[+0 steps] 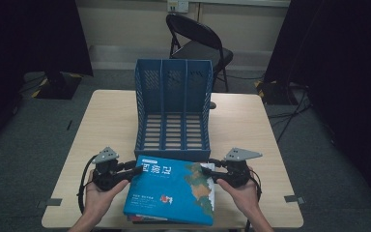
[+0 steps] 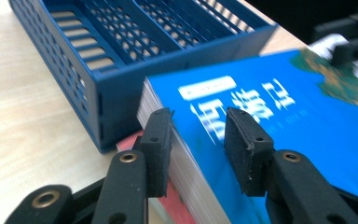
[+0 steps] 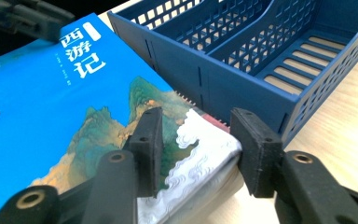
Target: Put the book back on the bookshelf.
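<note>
Two grippers flank a blue paperback book (image 1: 174, 191) lying at the near edge of the wooden table (image 1: 111, 125), just in front of a blue three-slot file rack (image 1: 173, 108) that lies on its back with its open slots facing up. The book rests on top of a red-edged book (image 2: 175, 200), whose edge peeks out beneath it. The left gripper (image 1: 136, 170) holds the book's upper left corner: in the left gripper view one pad (image 2: 158, 151) presses against the page edge and the other sits on the cover, so the jaws are clamped on the book. The right gripper (image 1: 206, 170) straddles the book's upper right corner; in the right gripper view one pad (image 3: 147, 149) lies on the cover while the other (image 3: 256, 149) stands clear of the page edge with a gap, so these jaws are parted and not pressing. A black folding chair (image 1: 200, 43) stands beyond the table
</note>
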